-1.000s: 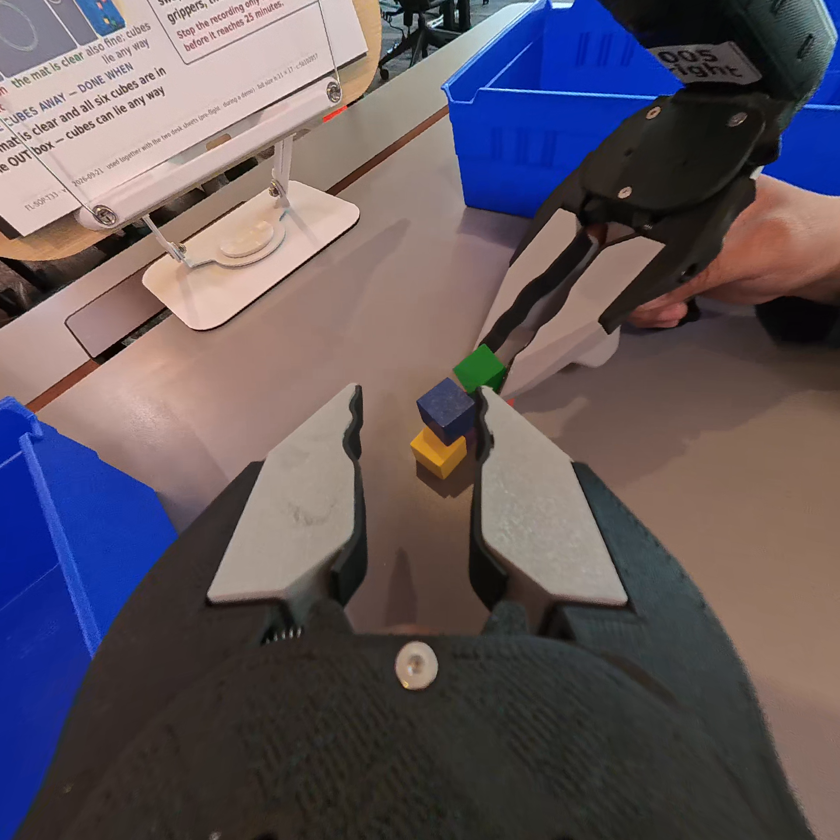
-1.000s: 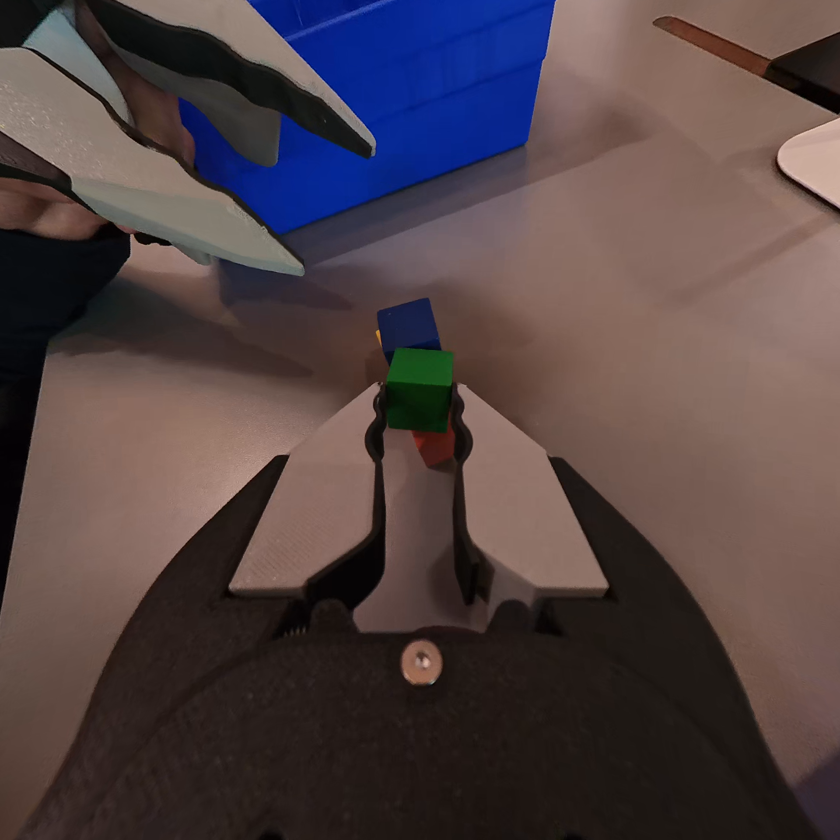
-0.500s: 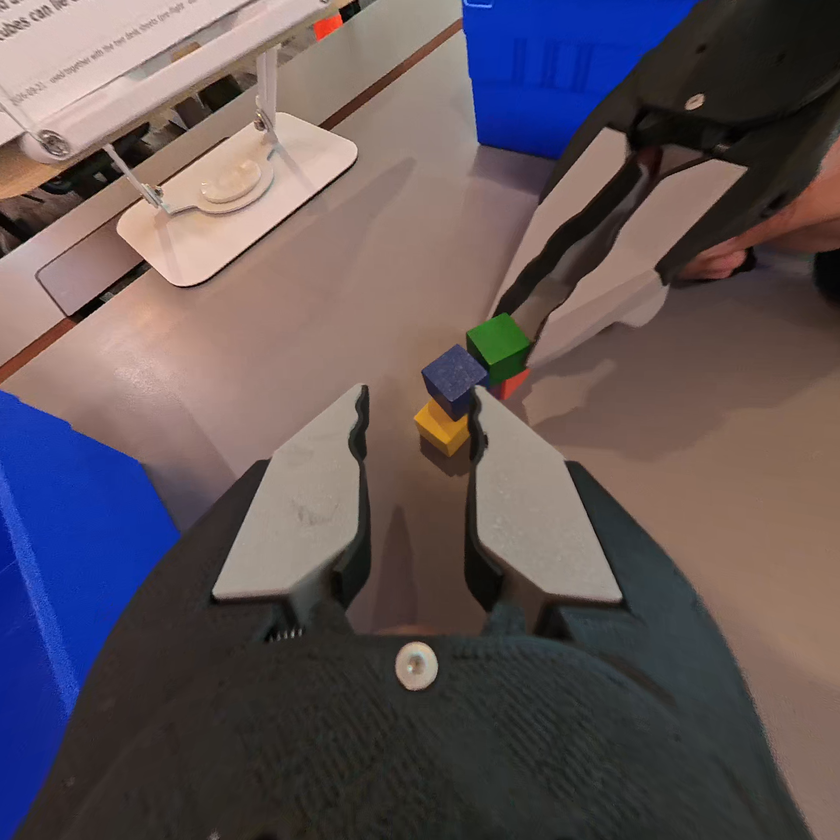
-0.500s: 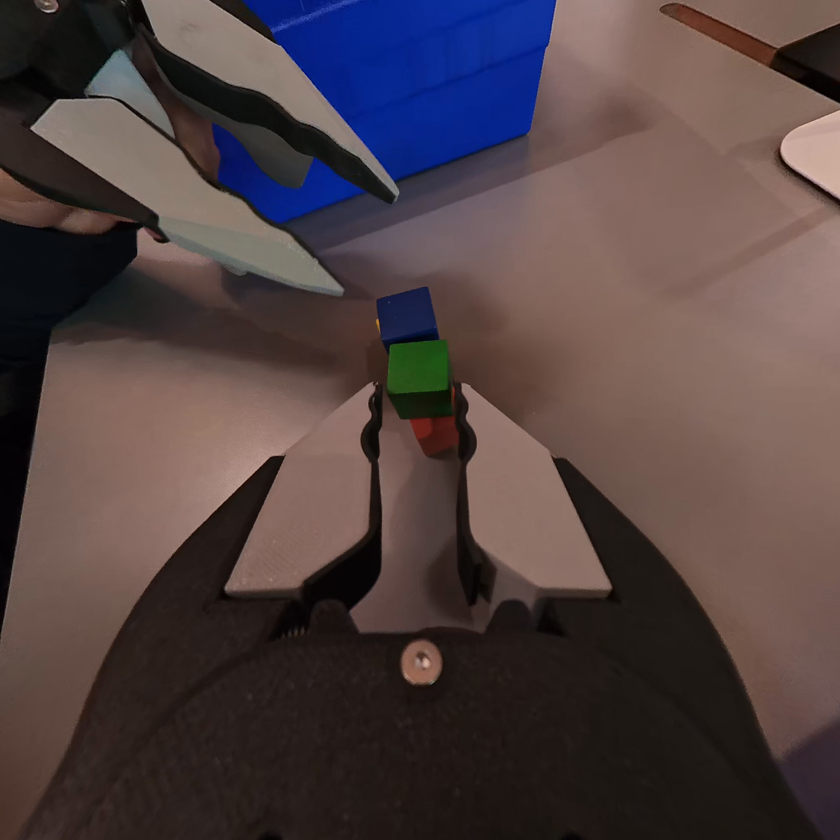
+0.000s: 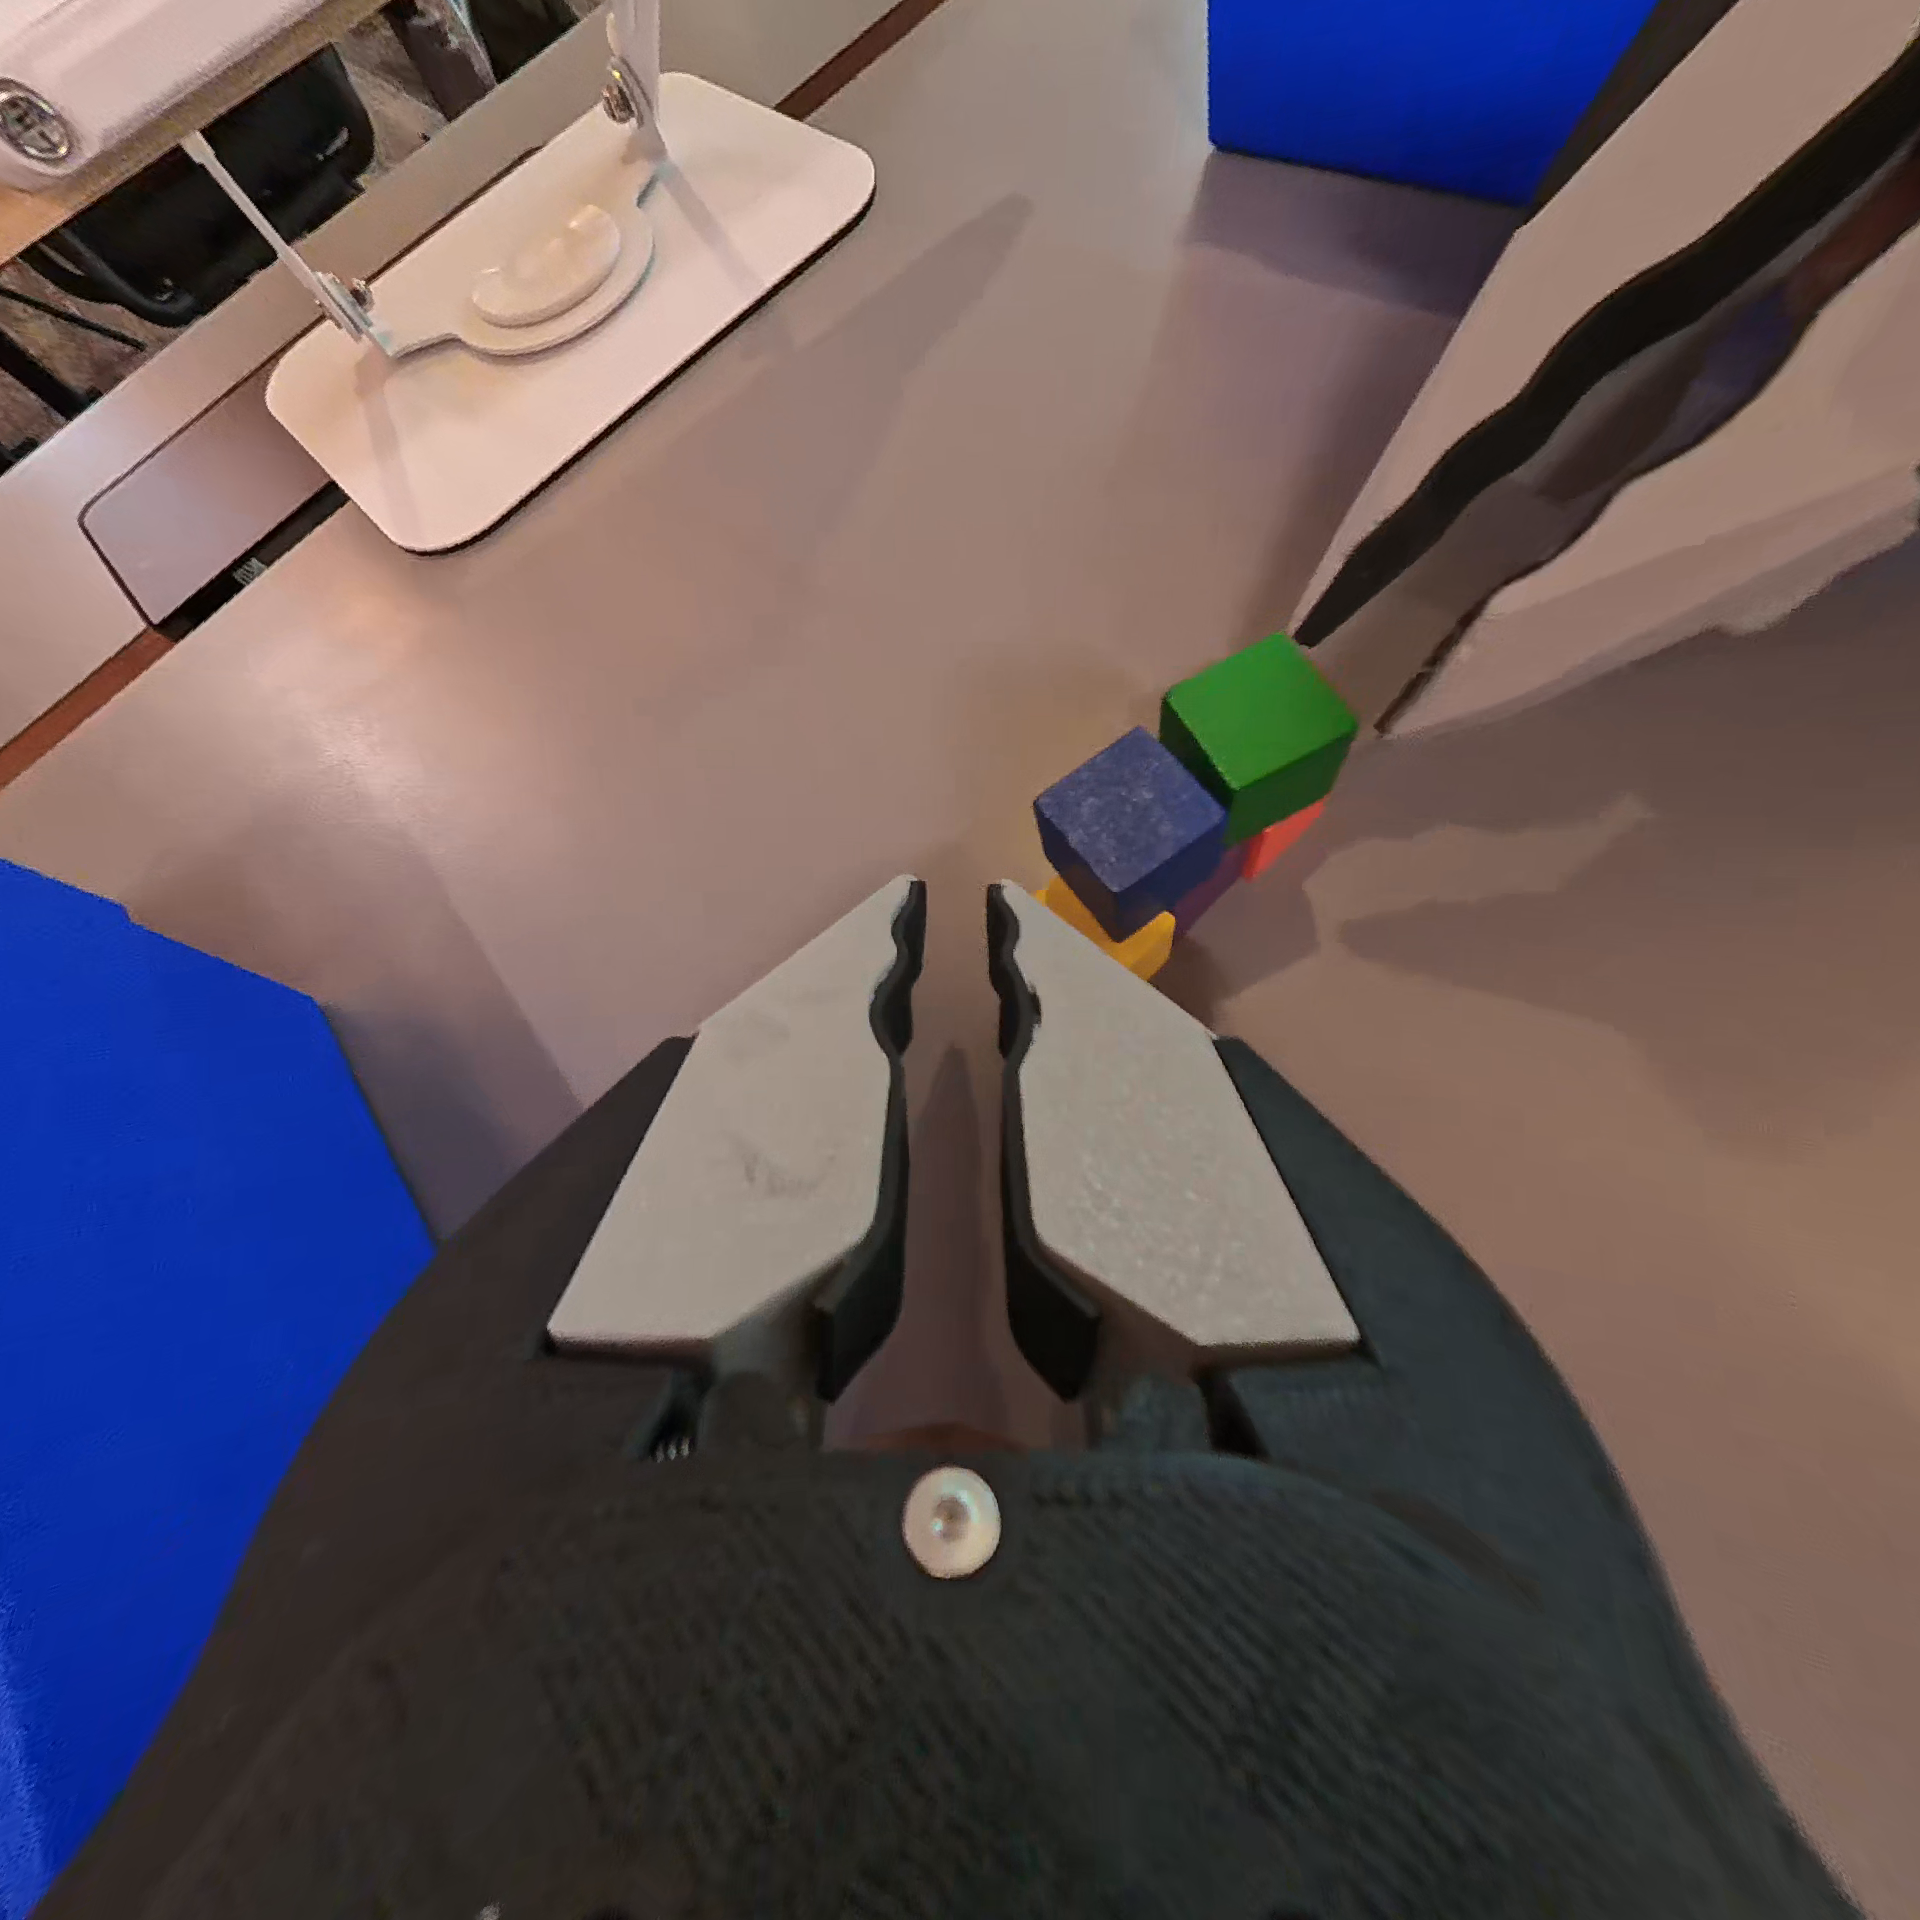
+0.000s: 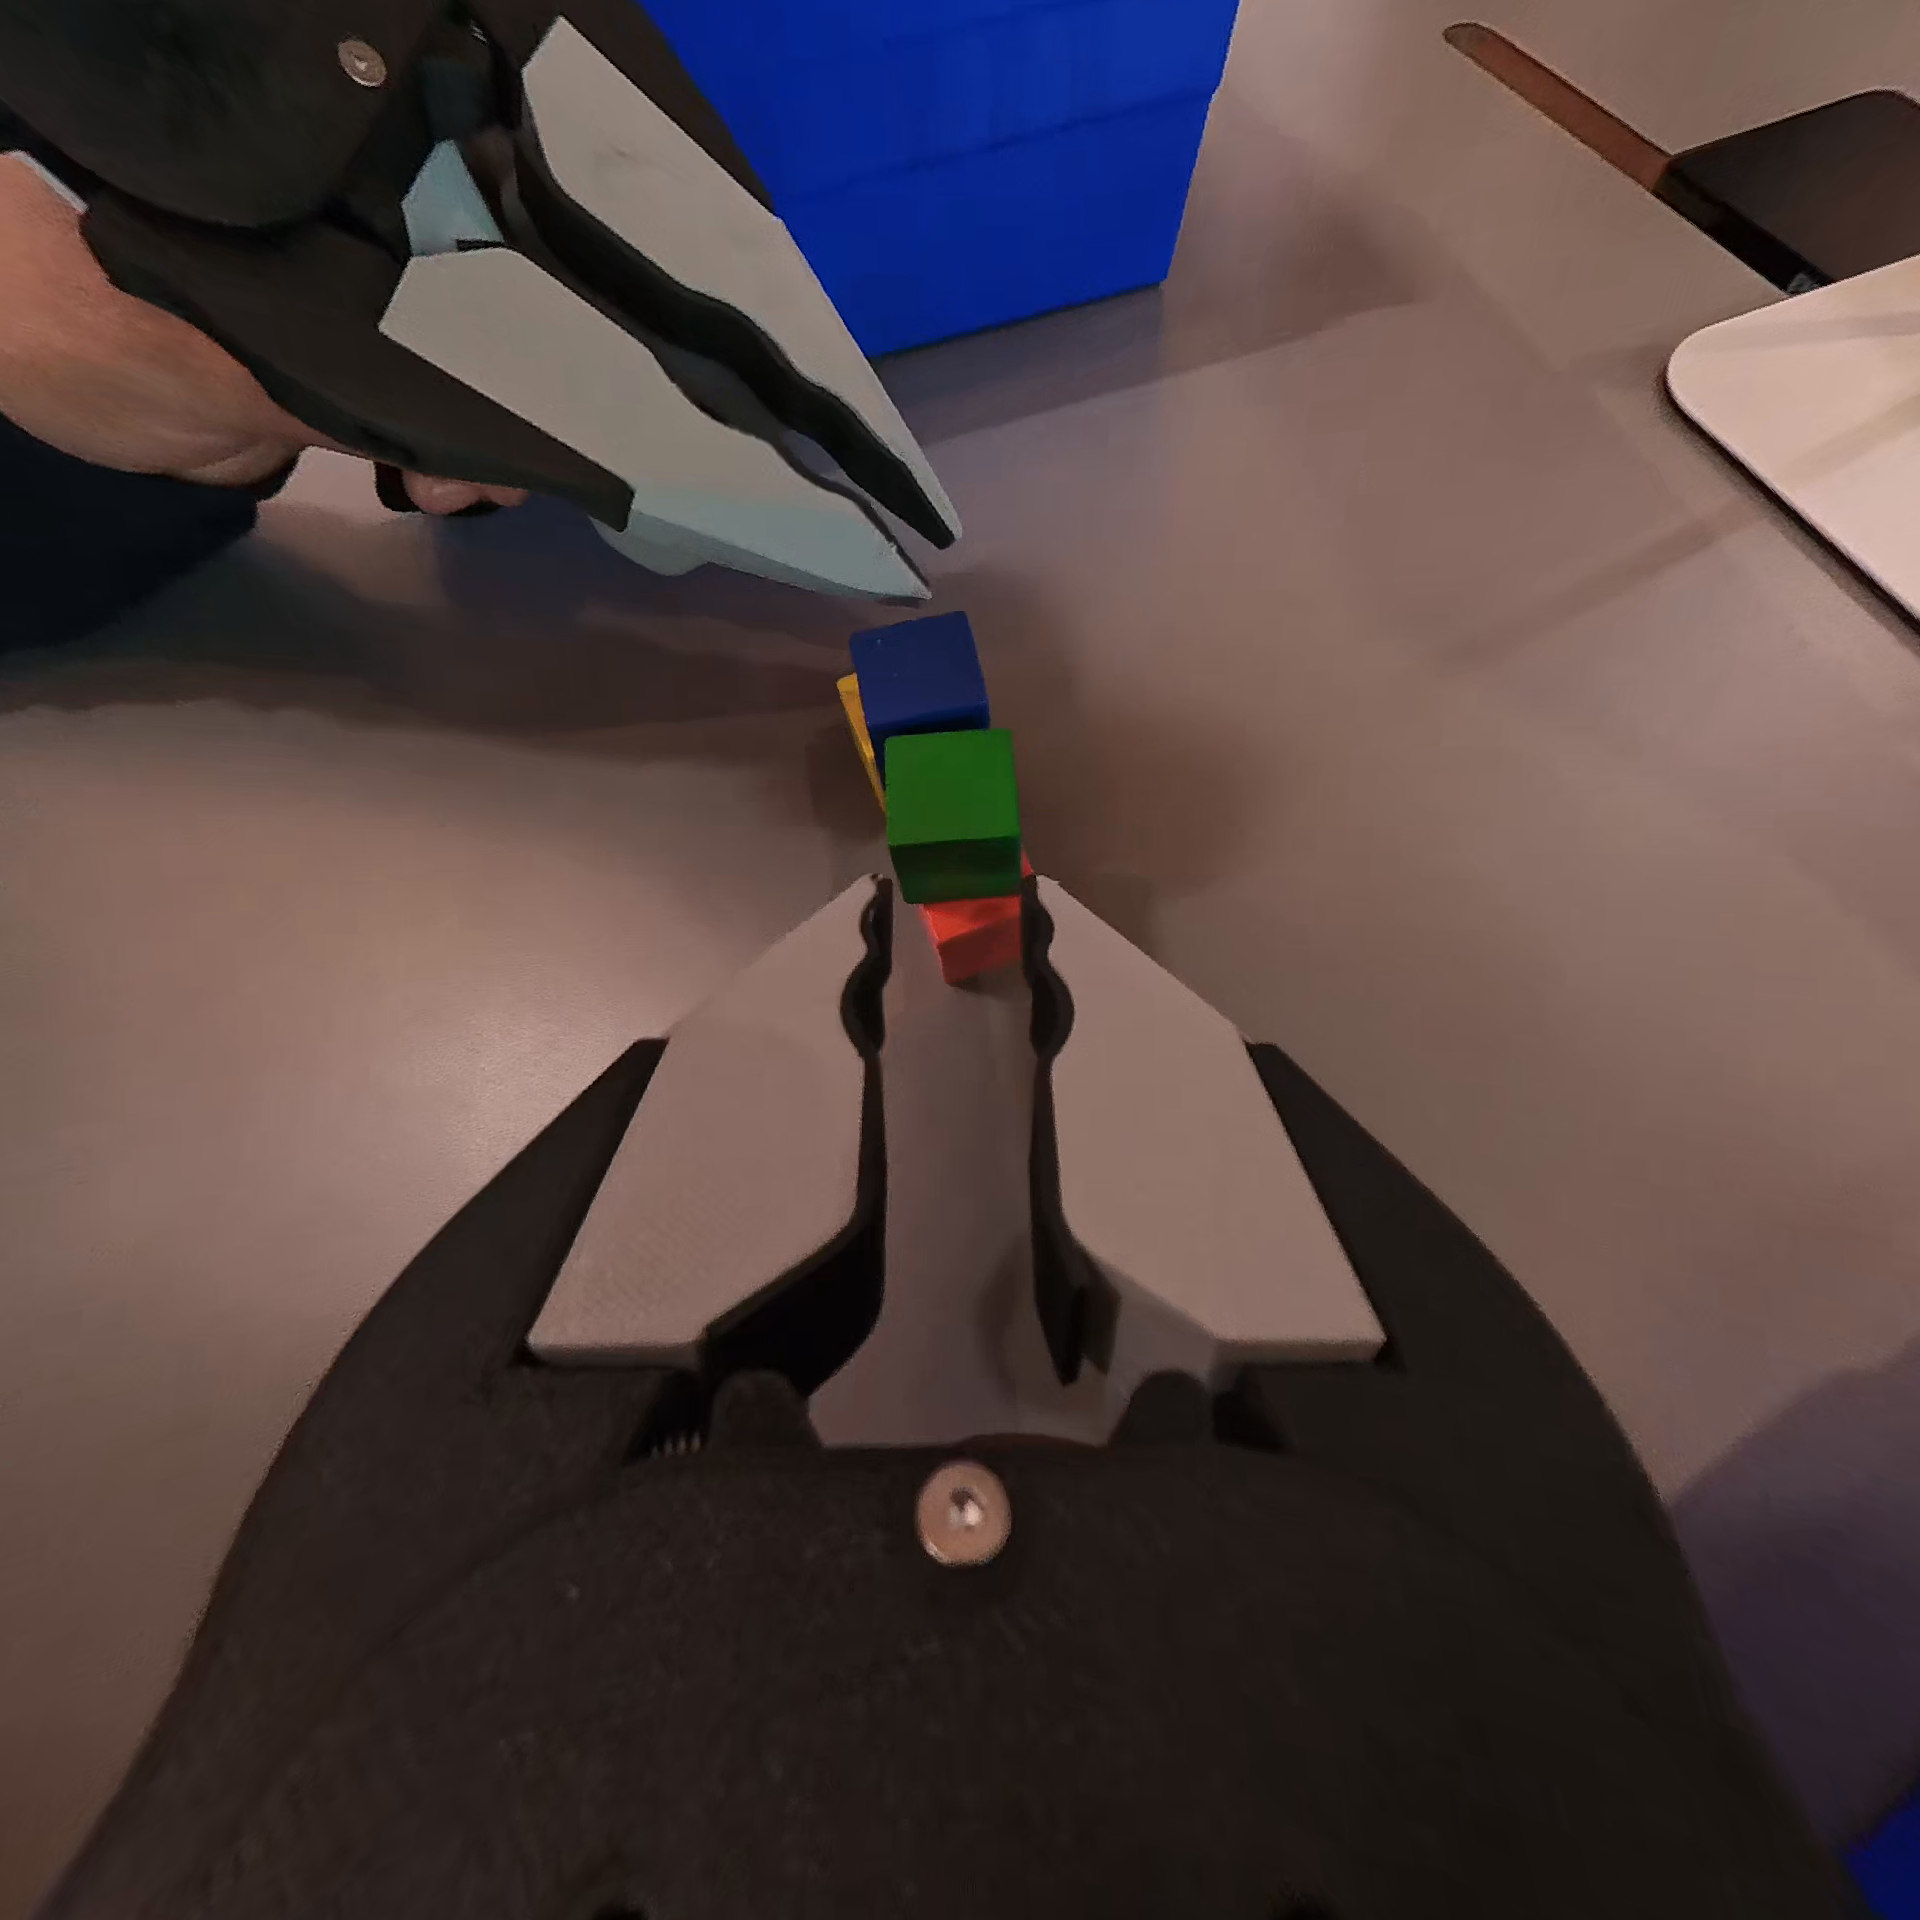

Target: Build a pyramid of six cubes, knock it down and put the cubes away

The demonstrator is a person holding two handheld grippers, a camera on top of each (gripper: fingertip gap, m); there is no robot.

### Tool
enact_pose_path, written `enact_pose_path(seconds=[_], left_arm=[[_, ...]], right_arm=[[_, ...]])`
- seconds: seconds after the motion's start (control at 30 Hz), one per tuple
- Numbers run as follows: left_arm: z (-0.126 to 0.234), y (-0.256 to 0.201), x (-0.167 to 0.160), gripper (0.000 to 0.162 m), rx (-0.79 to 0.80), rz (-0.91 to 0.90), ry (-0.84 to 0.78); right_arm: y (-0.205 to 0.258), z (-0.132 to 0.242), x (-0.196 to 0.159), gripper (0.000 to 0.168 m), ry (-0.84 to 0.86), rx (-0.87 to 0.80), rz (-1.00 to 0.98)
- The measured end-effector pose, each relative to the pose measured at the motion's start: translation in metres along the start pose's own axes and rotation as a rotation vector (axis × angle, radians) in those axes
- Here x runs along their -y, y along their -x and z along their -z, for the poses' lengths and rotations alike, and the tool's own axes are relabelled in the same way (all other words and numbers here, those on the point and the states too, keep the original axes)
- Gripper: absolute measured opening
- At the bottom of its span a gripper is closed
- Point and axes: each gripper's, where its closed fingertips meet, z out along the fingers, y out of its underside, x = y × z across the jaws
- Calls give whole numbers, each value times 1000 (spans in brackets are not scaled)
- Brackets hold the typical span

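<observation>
Since the green cube and blue cube at frame centre look light, rigid and smooth-faced, opposite flat sides are judged the best hold. The right claw is parted, empty; the left claw is narrowly parted, empty.

Purple cube mostly hidden beneath blue cube; yellow cube shows only an edge; stand top cropped.
</observation>
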Motion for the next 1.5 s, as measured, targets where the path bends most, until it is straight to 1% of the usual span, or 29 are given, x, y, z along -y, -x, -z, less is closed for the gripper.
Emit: enact_pose_path(seconds=[0.03,0.3,0.43,0.5,0.67,0.87,0.97,1.3,1.5], left_arm=[[0,-2,1,10,-3,-6,-2],[0,-14,3,11,-29,-40,-3],[-1,-14,1,13,-38,-32,2],[-1,-14,1,16,-40,-31,4],[-1,-15,1,16,-37,-35,3],[-2,-12,0,15,-22,-37,8],[-3,-11,0,15,-25,-29,9],[-1,-6,3,21,6,-23,-11],[1,-3,4,25,19,-19,-21]], right_arm=[[-1,-1,0,20,3,-11,-1],[-9,-8,-2,13,11,-59,-23],[-9,-5,-2,20,2,-43,-28],[-13,-2,0,20,-15,-49,-49],[-22,-3,2,15,-37,-76,-121],[-18,-12,-3,11,0,-90,-90],[-17,-12,-4,13,11,-92,-71],[-22,-3,1,19,-40,-88,-110],[-25,-4,-1,22,-37,-93,-117]])
